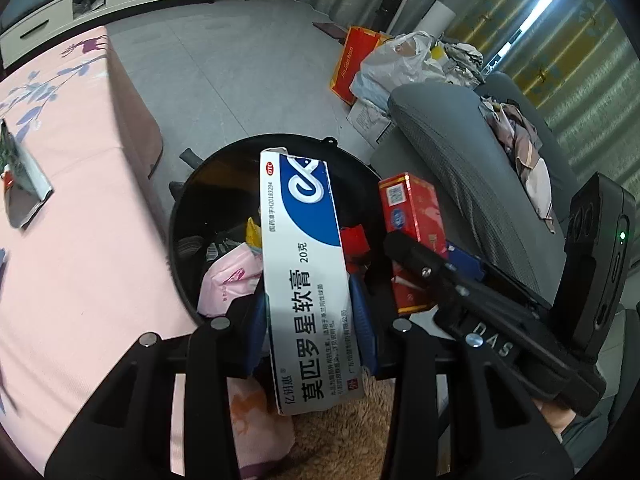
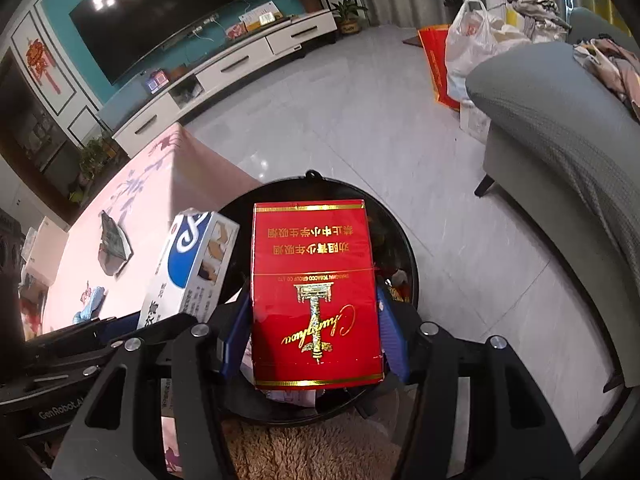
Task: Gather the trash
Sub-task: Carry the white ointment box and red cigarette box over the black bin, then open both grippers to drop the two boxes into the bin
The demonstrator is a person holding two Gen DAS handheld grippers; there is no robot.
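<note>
Gripping a white-and-blue ointment box (image 1: 304, 280) between its blue pads, the left gripper (image 1: 310, 316) holds it over the black trash bin (image 1: 188, 200). Right view now: the right gripper (image 2: 316, 320) clamps a red cigarette pack (image 2: 316, 296) above that same bin, beside the pink-clothed table (image 2: 160, 184).

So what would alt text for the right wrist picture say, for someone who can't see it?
A hand-held gripper grips a red cigarette pack above a round black bin with trash in it. To its left a second gripper holds a blue-and-white box beside a pink-covered table; grey floor, a grey sofa and a TV lie beyond.
</note>
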